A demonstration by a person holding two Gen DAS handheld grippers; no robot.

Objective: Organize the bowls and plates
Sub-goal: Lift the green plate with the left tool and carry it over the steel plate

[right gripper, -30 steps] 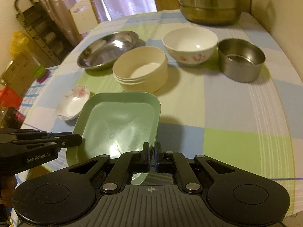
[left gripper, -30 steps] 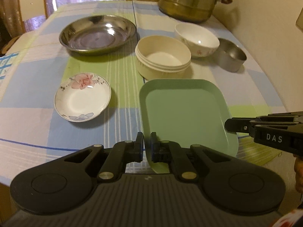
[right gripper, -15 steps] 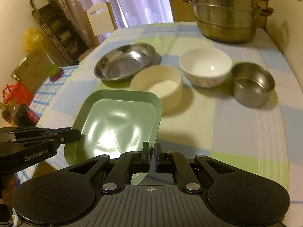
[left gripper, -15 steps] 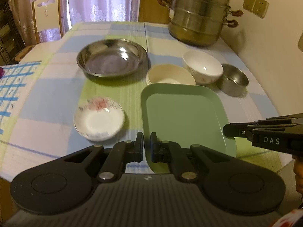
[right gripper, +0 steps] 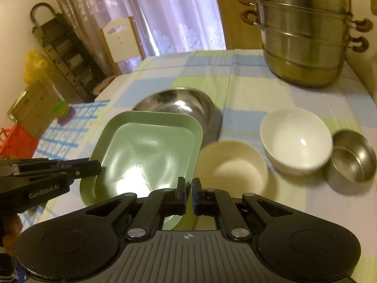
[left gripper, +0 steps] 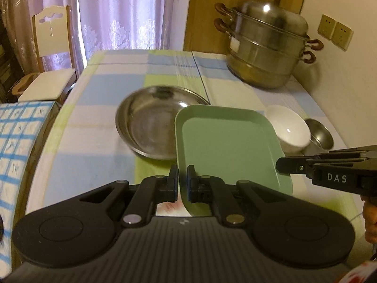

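Left wrist view shows the left tool [left gripper: 182, 184] clamped on the near rim of a green rectangular tray [left gripper: 226, 146], while the right tool [left gripper: 282, 166] reaches in from the side to the tray's other near corner. From the right wrist, the right tool [right gripper: 188, 194] likewise pinches the tray [right gripper: 146, 151] at its near edge, jaws narrow. The tray is held above the counter [right gripper: 294, 99], overlapping a steel plate [left gripper: 146, 122] behind it. A cream bowl [right gripper: 233, 167], white bowl [right gripper: 297, 139], and small steel bowl [right gripper: 351, 162] sit beside it, with a steamer pot [right gripper: 304, 35] behind.
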